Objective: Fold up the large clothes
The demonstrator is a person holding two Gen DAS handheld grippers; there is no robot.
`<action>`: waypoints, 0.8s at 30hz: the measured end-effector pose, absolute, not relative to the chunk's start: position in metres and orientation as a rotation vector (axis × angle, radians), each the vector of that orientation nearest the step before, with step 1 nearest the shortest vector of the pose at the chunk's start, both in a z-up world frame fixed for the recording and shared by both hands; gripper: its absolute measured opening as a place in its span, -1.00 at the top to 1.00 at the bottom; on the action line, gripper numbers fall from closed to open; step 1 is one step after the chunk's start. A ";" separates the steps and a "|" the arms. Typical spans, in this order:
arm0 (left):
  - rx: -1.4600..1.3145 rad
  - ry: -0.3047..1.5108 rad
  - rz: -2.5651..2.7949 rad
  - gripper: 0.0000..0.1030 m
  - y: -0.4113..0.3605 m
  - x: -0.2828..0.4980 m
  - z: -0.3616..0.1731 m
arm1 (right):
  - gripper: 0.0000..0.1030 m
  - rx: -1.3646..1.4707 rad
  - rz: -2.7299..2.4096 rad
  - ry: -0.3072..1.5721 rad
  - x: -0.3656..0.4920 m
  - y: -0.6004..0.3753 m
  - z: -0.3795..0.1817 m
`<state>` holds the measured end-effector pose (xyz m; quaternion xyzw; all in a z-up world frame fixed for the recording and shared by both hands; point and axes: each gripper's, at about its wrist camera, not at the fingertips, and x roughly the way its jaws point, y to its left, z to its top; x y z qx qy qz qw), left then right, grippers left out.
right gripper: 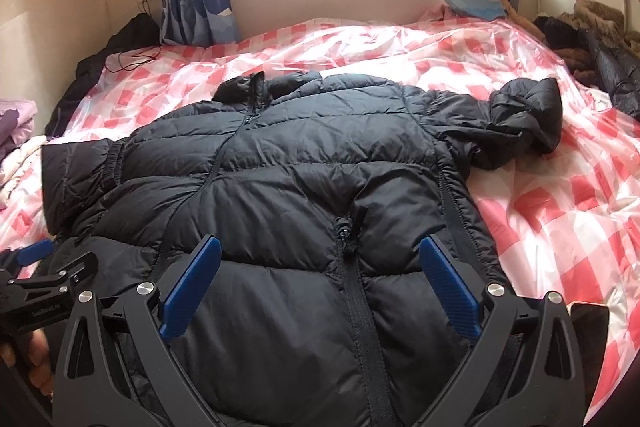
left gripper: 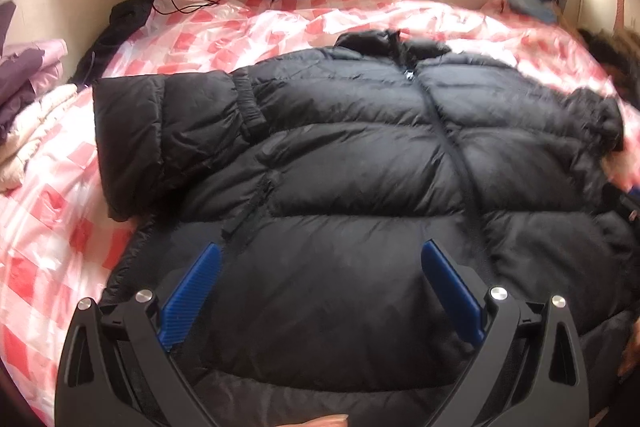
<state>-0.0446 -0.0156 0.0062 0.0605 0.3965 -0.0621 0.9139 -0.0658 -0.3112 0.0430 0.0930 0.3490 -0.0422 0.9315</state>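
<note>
A black puffer jacket (left gripper: 360, 155) (right gripper: 288, 179) lies front up on the bed, zipped, collar toward the window. Its left sleeve (left gripper: 168, 131) (right gripper: 76, 171) is folded in over the body. The right sleeve (right gripper: 516, 119) lies bunched out on the cover. My left gripper (left gripper: 320, 259) hovers open over the lower left part of the jacket, with nothing between its blue fingers (left gripper: 192, 295). My right gripper (right gripper: 320, 255) is open too, above the lower front near the zipper. In the right wrist view the left gripper (right gripper: 36, 263) shows at the far left, held by a hand.
The bed has a glossy pink-and-white checked cover (right gripper: 560, 211). Folded pink and purple clothes (left gripper: 28, 99) are stacked at the left edge. Dark garments (right gripper: 600, 55) lie piled at the far right. A black garment and charger cable (left gripper: 188, 3) lie by the wall under curtains.
</note>
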 end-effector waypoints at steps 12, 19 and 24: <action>0.038 0.826 -0.197 -0.87 -0.039 -0.015 -0.003 | -0.86 0.430 -0.322 0.652 -0.018 -0.586 0.114; 0.085 0.905 -0.220 -0.87 -0.050 -0.004 -0.026 | -0.86 0.817 -0.444 0.747 0.053 -0.739 0.031; 0.092 0.917 -0.220 -0.87 -0.050 -0.002 -0.033 | -0.85 0.572 0.124 0.803 0.140 -0.622 0.059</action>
